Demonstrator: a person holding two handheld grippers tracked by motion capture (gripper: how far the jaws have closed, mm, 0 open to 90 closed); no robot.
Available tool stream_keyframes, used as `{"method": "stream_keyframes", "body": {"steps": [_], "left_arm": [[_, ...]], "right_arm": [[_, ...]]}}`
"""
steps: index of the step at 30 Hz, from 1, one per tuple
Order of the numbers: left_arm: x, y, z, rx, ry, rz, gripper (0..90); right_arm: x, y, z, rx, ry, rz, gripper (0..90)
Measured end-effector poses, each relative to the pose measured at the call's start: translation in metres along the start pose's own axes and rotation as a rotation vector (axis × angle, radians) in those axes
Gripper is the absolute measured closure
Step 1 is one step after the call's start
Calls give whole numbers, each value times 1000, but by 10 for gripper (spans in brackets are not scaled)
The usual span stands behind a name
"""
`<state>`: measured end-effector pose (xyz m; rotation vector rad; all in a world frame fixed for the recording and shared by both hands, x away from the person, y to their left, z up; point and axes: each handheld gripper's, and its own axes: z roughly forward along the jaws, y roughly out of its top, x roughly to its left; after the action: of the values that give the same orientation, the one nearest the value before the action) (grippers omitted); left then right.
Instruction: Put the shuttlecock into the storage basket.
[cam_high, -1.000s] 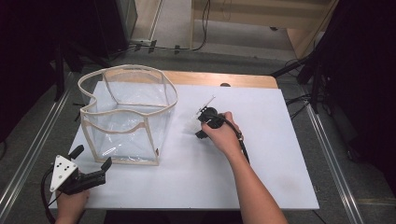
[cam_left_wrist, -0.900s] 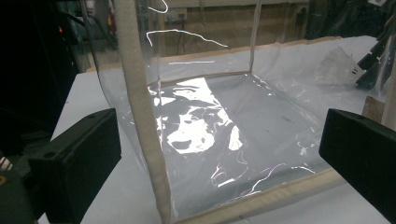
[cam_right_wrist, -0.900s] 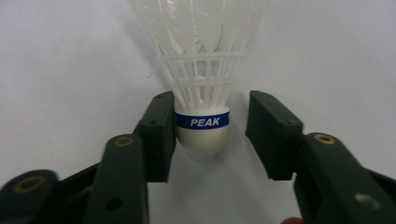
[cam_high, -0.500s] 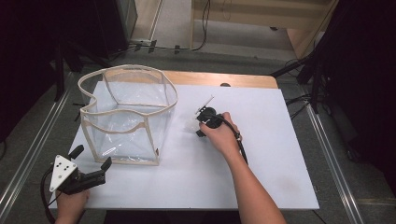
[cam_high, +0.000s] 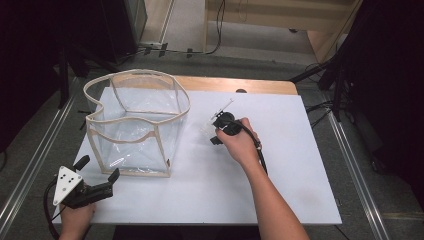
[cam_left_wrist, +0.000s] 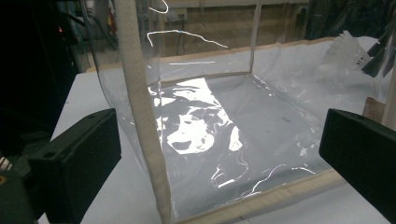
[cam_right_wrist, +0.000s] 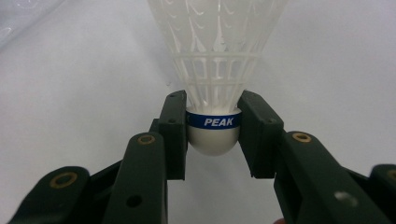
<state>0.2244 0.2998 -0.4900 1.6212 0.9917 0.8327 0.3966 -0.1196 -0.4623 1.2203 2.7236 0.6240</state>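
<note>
Pinching a white shuttlecock (cam_right_wrist: 213, 119) by its round cork end, the right gripper (cam_high: 220, 131) sits low over the middle of the white table (cam_high: 300, 165), its jaws closed tight on the blue band. The left gripper (cam_high: 95, 175) waits at the near left corner, jaws wide apart and holding nothing, just beside the clear plastic bag (cam_high: 137, 127) standing open

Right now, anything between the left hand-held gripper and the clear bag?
Nothing: bare white table between the left hand-held gripper and clear bag, per the high view.
</note>
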Motion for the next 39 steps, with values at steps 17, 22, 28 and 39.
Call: {"method": "stream_keyframes", "body": {"steps": [17,22,28,39], "left_arm": [[0,0,0,-1,1,-6,0],[0,0,0,0,1,-4,0],[0,0,0,2,1,-1,0],[0,0,0,1,2,-3,0]], "right_arm": [[0,16,-48,-98,3,-8,626],[2,20,-58,-110,3,-16,626],[4,25,-73,-144,15,-18,626],[4,30,-89,-167,11,-31,626]]}}
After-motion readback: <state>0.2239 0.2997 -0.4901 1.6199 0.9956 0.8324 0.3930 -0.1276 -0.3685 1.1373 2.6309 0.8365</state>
